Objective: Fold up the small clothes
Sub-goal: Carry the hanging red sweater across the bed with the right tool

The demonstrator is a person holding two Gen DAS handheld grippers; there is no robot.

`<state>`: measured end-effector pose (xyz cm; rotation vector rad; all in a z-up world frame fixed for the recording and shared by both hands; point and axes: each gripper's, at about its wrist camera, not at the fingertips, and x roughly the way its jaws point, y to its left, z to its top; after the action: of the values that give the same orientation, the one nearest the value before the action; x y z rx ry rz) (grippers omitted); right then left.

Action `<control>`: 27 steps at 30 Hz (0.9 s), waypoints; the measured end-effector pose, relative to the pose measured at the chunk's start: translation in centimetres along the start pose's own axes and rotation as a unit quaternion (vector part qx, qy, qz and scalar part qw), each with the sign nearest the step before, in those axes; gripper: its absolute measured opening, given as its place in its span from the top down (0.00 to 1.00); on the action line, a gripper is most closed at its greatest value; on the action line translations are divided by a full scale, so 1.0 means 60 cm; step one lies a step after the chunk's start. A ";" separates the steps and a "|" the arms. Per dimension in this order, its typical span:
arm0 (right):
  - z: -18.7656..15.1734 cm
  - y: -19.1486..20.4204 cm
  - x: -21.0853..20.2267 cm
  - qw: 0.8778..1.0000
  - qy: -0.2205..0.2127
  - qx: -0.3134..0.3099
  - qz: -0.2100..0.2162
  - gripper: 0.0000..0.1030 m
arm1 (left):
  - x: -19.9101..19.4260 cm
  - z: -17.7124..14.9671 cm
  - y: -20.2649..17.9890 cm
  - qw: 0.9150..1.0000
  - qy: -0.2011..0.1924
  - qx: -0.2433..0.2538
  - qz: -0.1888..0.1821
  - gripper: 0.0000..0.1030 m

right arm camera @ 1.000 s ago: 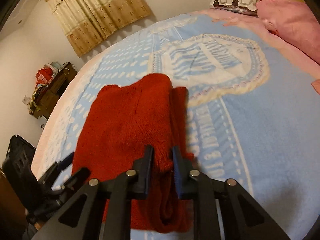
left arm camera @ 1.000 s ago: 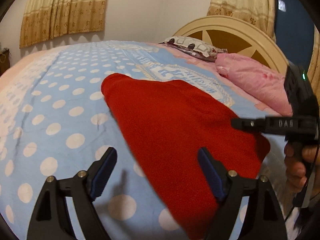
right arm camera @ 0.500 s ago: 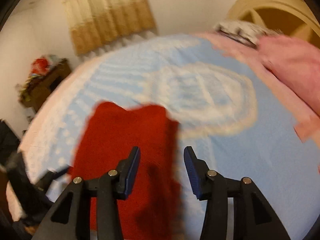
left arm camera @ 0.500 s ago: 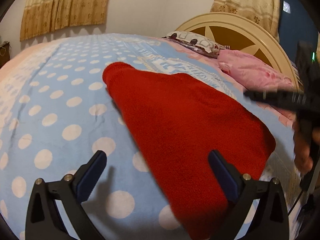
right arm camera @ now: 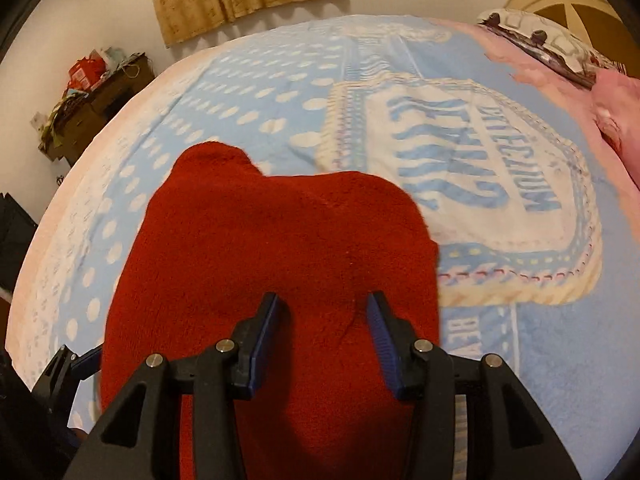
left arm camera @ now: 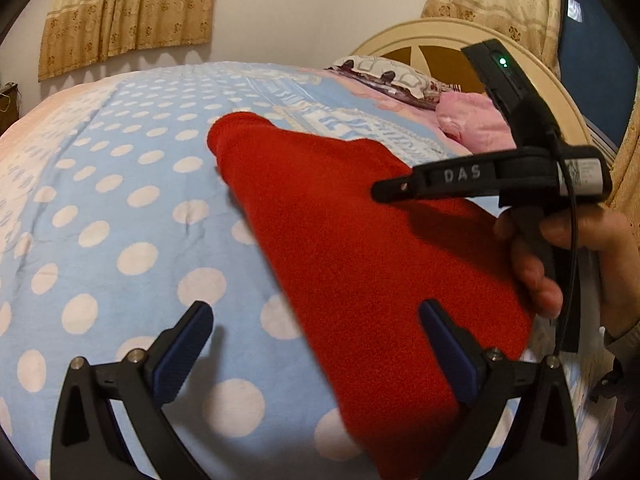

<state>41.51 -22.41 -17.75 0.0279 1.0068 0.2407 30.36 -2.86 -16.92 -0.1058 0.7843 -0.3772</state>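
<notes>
You had the red knitted garment lying flat on the bed, already doubled into a long, narrow shape, so neither tool needed to carry it. Your left gripper stood with its fingers spread wide and empty, straddling the garment's near edge just above the cover, probably ready to take that edge for another fold. Your right gripper hovered over the middle of the cloth with its fingers partly apart and nothing pinched between them; from the left wrist view your hand held it out over the far side of the garment. That looked like a pause between folds, not a grip.

The bed carried a pale blue cover with white dots and a large printed panel. A pink pillow and a patterned one lay by the cream headboard. Beige curtains hung on the wall, and a cluttered cabinet stood in the corner.
</notes>
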 end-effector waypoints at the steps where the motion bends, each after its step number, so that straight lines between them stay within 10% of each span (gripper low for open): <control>1: -0.001 0.004 -0.001 1.000 0.000 -0.007 -0.006 0.56 | 0.001 0.000 0.000 1.000 0.001 0.000 -0.001 0.00; 15: -0.131 0.075 -0.091 0.990 -0.075 -0.115 -0.011 0.54 | 0.002 0.000 0.011 1.000 0.004 -0.017 -0.011 0.00; 27: -0.123 0.012 -0.153 0.989 -0.128 -0.056 0.055 0.49 | -0.026 0.000 0.018 0.999 -0.022 -0.039 -0.016 0.00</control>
<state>30.48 -24.29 -13.94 0.0116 0.7367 0.3839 29.65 -1.27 -16.14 -0.1990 0.7546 -0.3738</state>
